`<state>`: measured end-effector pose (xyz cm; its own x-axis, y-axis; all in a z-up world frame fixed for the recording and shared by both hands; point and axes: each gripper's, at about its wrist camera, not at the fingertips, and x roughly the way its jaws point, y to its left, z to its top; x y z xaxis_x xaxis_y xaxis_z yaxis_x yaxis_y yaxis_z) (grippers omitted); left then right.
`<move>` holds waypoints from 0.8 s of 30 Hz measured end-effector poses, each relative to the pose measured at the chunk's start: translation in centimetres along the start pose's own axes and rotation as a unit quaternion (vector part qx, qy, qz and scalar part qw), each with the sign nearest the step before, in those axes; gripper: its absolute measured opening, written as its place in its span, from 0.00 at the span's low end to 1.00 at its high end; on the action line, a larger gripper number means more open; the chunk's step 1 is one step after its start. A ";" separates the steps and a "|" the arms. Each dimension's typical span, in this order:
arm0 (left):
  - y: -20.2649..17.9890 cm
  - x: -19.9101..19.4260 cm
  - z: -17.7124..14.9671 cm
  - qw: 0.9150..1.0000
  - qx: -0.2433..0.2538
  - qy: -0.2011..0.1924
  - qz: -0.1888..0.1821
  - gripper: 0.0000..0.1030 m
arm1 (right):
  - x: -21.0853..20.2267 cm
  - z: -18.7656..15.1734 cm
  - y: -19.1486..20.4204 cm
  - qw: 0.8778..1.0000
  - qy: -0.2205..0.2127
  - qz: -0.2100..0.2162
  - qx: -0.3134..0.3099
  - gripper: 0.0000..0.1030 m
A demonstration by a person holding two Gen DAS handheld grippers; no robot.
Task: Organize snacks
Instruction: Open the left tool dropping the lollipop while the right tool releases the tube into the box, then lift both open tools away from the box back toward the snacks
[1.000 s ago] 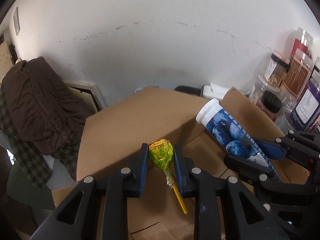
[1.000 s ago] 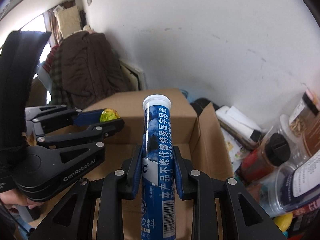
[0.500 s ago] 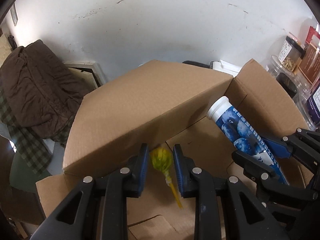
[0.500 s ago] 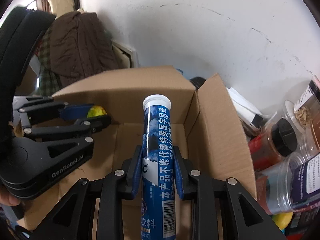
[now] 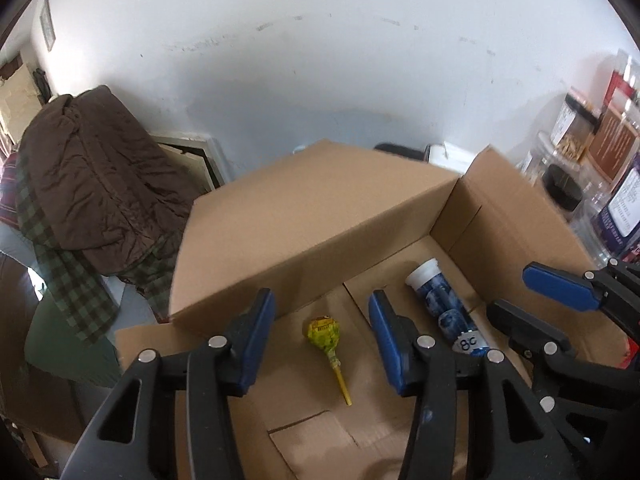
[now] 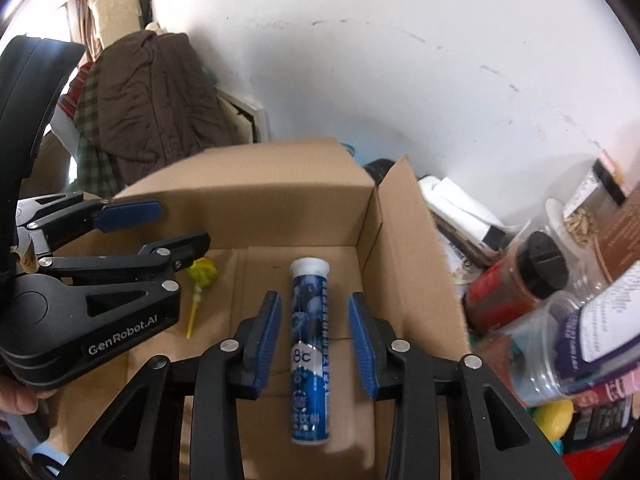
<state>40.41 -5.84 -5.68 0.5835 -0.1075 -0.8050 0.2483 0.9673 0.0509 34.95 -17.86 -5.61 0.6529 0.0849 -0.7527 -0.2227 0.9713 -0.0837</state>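
Note:
A yellow-green lollipop (image 5: 325,334) lies on the floor of an open cardboard box (image 5: 304,216), between and below the fingers of my left gripper (image 5: 320,332). Its jaws are opening and touch nothing. Beside it a blue tablet tube (image 6: 310,344) with a white cap lies flat on the box floor under my right gripper (image 6: 313,334). Those jaws are opening too, with a gap on each side of the tube. In the left wrist view the tube (image 5: 444,304) and the right gripper (image 5: 532,300) show at the right. The right wrist view has the left gripper (image 6: 160,226) over the lollipop (image 6: 202,276).
Jars and bottles (image 6: 532,280) crowd the right side outside the box wall (image 6: 416,248). A brown coat over checked cloth (image 5: 88,184) hangs at the left by the white wall. A hand (image 6: 16,392) shows at the left edge.
Both grippers have let go: the lollipop and the tube, held in shut jaws a second ago, now lie on the box floor. Both jaws stand wider apart.

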 end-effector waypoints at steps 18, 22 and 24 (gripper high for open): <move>0.4 -14.5 -0.5 0.994 -0.013 -0.108 -0.006 0.47 | -13.3 0.7 2.4 0.994 -0.106 -0.014 -0.010 0.34; 0.5 -17.8 -1.1 0.991 -0.013 -0.134 -0.004 0.47 | -16.6 0.2 3.4 0.991 -0.131 -0.017 -0.014 0.41; 0.6 -19.6 -1.6 0.989 -0.012 -0.146 -0.004 0.47 | -18.0 -0.1 3.7 0.989 -0.143 -0.016 -0.014 0.41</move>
<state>27.83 -2.80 9.19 0.7806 -0.1725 -0.6008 0.2369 0.9711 0.0290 22.30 -15.78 7.60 0.8373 0.1168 -0.5341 -0.2150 0.9685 -0.1254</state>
